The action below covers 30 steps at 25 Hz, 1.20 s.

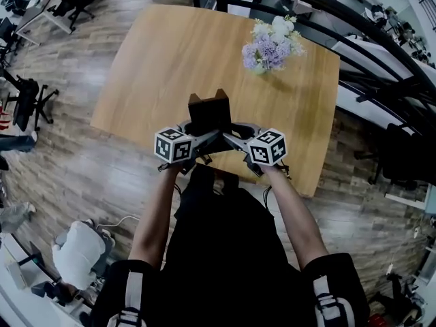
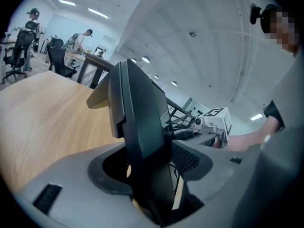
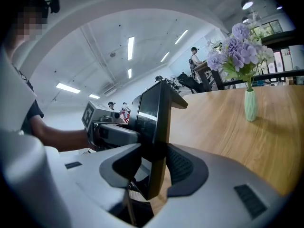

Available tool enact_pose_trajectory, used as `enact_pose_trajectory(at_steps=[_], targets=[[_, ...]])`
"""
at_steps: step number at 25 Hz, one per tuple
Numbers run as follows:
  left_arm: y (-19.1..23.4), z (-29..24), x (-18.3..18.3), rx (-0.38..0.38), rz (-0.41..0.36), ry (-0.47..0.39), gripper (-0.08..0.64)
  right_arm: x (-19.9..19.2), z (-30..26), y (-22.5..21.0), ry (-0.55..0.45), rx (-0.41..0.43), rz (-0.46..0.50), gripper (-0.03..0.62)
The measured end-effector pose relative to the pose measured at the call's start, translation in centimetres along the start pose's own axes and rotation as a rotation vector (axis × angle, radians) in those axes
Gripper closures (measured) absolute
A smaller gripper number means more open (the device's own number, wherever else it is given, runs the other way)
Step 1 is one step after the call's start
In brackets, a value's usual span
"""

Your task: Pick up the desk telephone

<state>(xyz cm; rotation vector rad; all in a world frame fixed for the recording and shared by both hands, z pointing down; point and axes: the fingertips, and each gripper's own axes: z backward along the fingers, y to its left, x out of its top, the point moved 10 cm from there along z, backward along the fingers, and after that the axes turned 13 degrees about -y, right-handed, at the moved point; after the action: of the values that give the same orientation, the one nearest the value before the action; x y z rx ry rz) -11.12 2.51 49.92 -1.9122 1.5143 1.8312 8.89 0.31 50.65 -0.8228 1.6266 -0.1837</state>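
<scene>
Left gripper (image 2: 152, 167) and right gripper (image 3: 152, 165) are each clamped on the telephone (image 1: 208, 113), one from each side, jaws spread wide with pads pressed on its dark body. Phone sits at centre of the head view, over the near part of the wooden table (image 1: 157, 60), standing on edge and tilted. Each gripper view shows it only edge-on as a black slab. Its lower end is cut off behind the gripper bodies, so can't tell if it touches the table. Keypad and handset not readable in any view. In the head view the marker cubes and the phone cover the jaw tips. Flower vase (image 1: 271, 45) upper right on the table, well apart. Office chair (image 1: 28, 101) at left edge, partly cropped.
</scene>
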Motion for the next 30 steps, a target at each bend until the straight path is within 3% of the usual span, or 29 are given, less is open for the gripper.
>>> enact_pose_trajectory(at_steps=[19,30], targets=[[-4.3,1.6,-3.4,0.076,0.028,-0.088,0.279,-1.8,3.1,1.3,0.031,0.09,0.048,0.42],[-5.5,2.1,-4.1,0.087,0.014,-0.084,0.281,-2.4,3.9,2.0,0.034,0.107,0.061,0.42]])
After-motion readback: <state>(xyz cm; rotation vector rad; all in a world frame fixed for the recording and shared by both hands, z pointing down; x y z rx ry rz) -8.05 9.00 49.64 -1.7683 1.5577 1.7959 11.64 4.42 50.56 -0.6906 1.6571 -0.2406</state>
